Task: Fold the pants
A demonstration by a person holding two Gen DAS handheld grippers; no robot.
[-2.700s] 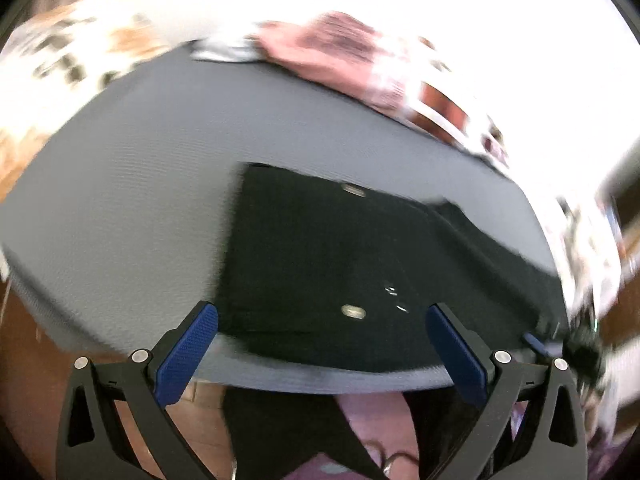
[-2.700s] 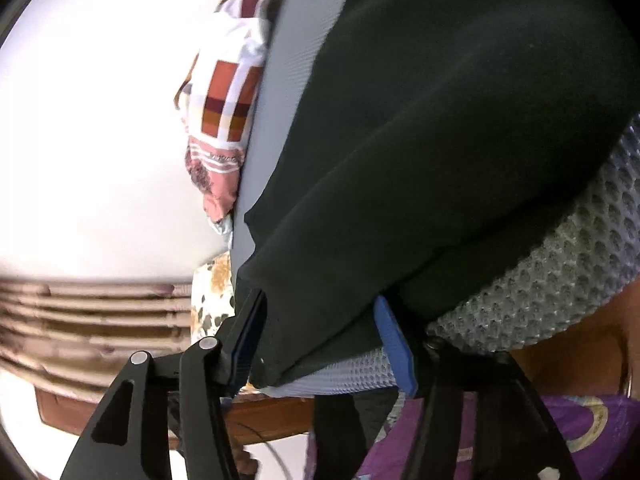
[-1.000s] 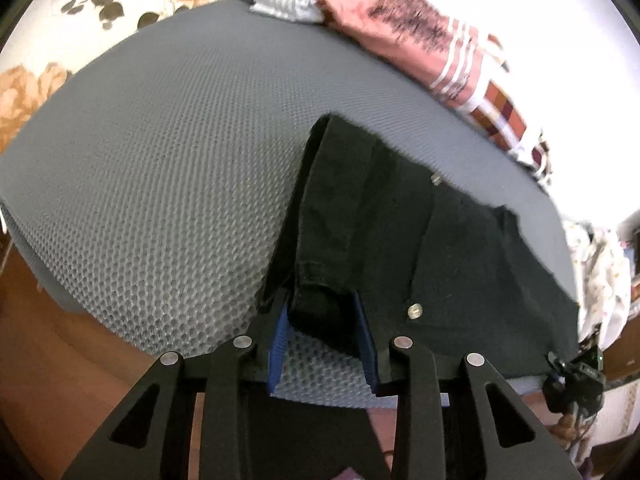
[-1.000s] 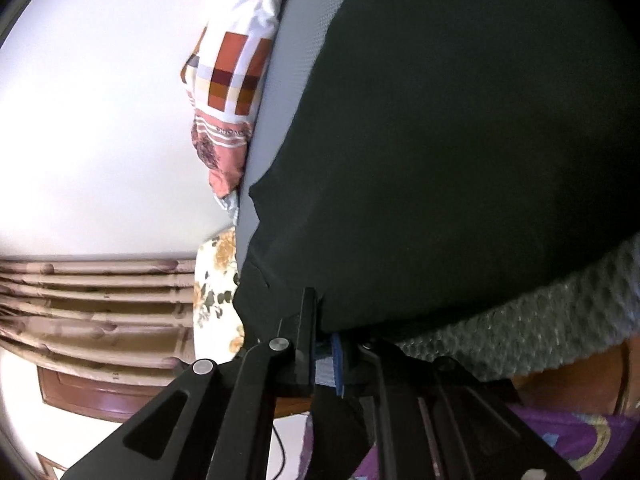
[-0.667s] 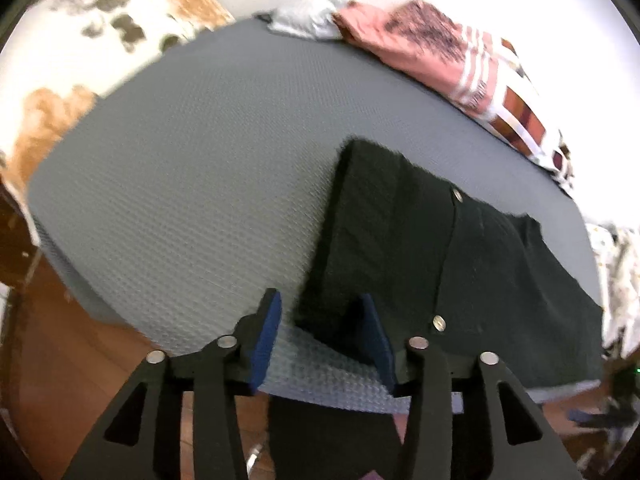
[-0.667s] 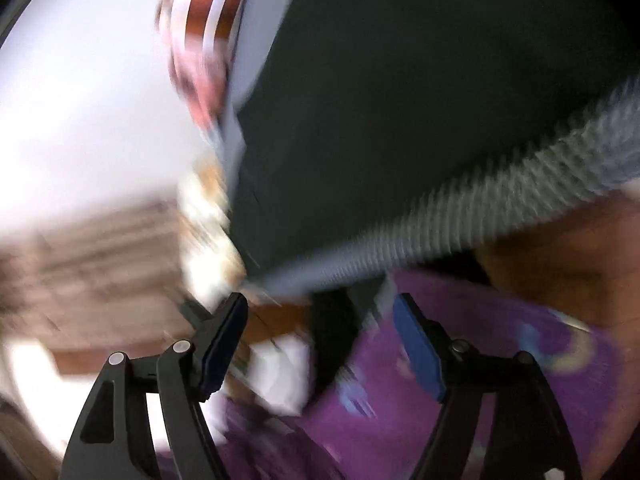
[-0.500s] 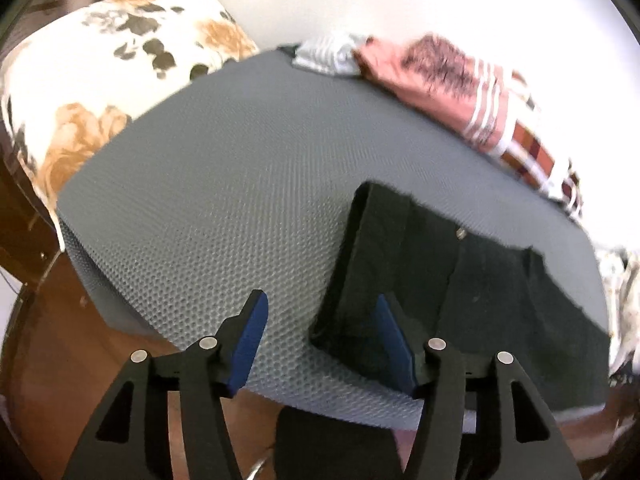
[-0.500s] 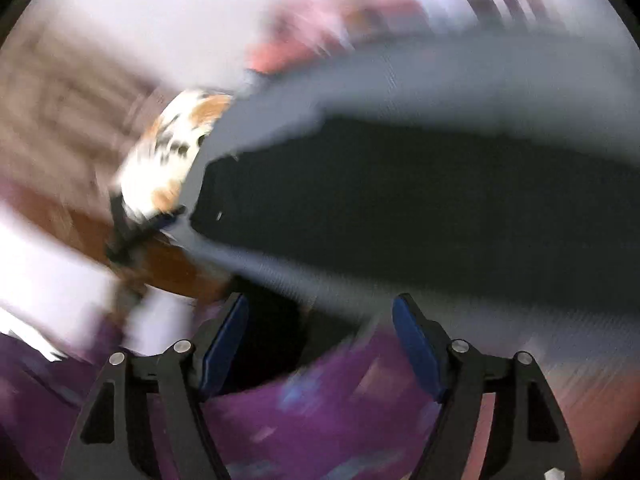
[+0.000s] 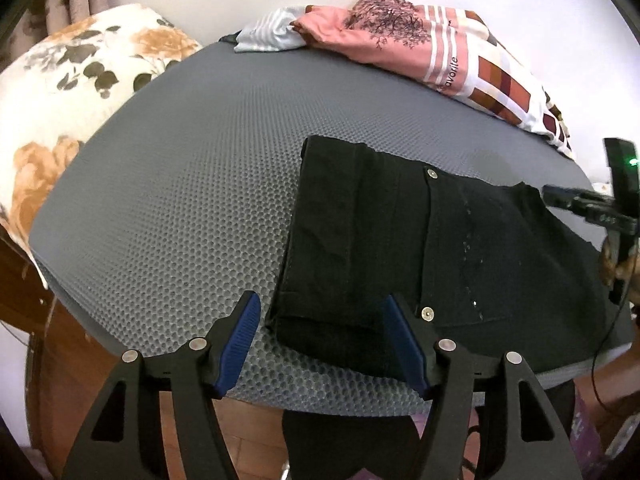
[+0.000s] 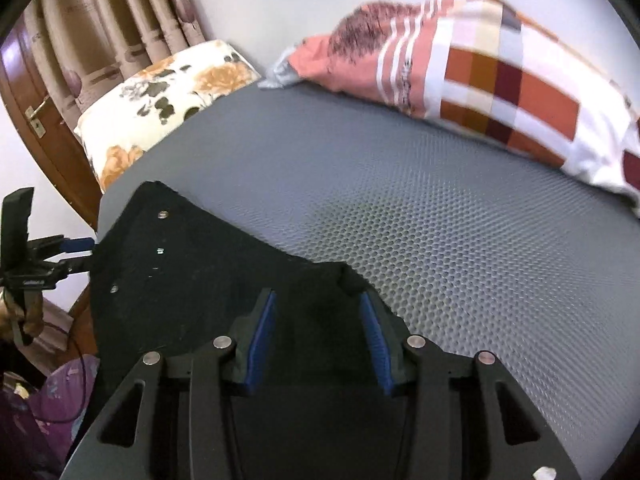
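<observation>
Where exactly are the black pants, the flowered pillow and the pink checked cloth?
black pants (image 9: 400,240), left wrist view, middle of the folded fabric.
flowered pillow (image 9: 76,80), left wrist view, its top face.
pink checked cloth (image 10: 500,80), right wrist view, the checked part.

A grey honeycomb-textured mat is covering the bench. Black pants are lying folded on it near the front edge, while a pink patterned cloth and a striped cloth are lying along its far edge.

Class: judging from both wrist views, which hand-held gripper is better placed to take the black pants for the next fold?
Probably the right hand-held gripper: its closing jaws straddle the black pants; left is opening.
</observation>
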